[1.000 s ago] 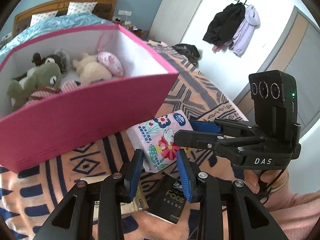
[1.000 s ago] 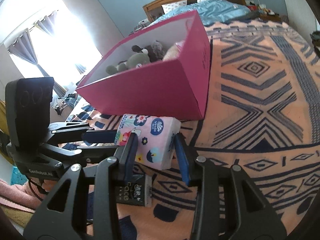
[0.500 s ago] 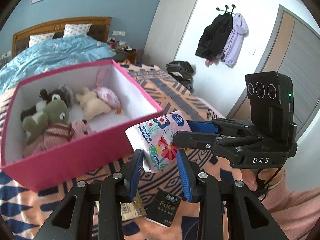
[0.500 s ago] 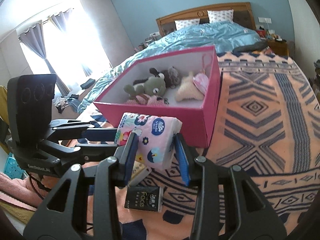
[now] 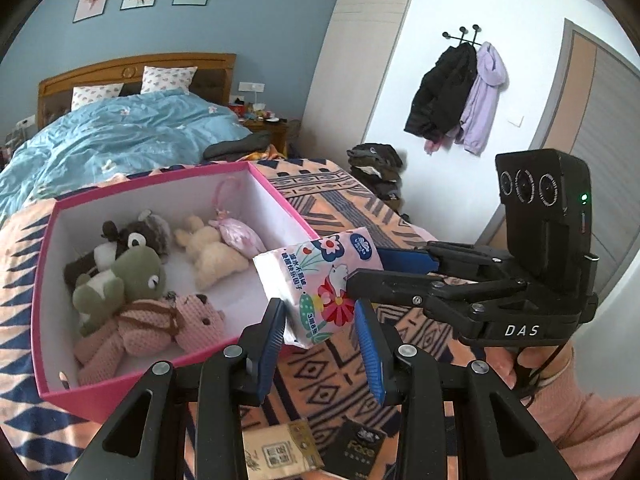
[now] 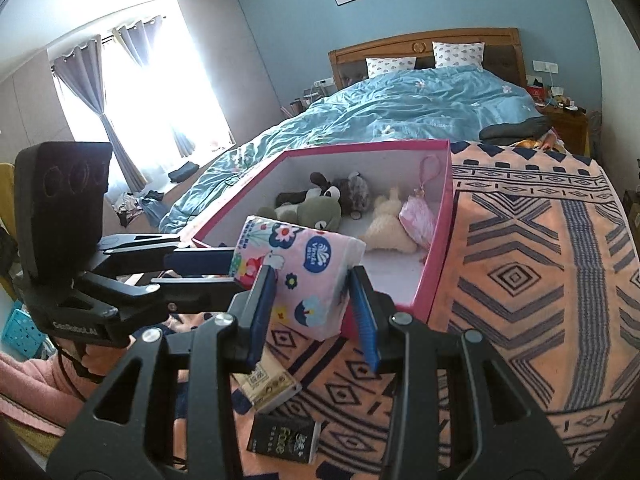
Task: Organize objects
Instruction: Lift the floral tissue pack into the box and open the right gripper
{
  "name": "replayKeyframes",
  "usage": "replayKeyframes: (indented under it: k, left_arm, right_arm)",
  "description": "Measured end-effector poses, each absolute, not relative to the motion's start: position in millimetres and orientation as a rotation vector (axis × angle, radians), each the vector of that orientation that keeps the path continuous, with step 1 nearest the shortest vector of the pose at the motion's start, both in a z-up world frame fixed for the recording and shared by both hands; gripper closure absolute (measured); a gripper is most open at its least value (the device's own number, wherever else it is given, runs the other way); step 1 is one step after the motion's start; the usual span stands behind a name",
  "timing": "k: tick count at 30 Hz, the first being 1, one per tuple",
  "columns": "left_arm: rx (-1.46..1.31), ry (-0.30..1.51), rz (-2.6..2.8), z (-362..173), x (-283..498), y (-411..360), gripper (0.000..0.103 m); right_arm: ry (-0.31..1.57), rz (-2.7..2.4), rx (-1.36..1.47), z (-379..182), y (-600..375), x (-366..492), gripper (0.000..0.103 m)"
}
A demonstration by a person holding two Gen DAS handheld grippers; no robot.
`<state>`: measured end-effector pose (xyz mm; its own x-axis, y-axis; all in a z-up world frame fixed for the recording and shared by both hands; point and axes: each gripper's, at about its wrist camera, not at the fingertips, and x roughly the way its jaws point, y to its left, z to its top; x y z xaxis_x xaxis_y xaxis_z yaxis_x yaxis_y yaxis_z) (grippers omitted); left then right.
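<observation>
both grippers seemingly clamp the tissue pack (above box rim).

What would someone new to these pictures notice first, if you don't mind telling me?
Probably the pink flowered tissue pack, held in the air by both grippers, the left gripper and the right gripper, at the near edge of the pink box. Next, the box itself, on the patterned blanket, with stuffed toys inside. Two small packets lie below.
</observation>
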<state>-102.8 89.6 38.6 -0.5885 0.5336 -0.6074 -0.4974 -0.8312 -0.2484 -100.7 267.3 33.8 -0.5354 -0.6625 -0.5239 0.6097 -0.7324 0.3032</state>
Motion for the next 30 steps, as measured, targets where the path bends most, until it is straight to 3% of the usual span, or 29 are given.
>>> replayKeyframes:
  k: [30]
  left_arm:
    - [-1.235, -0.137, 2.301, -10, -186, 86, 0.068]
  right_arm:
    - [0.008, -2.243, 1.082, 2, 236, -186, 0.059]
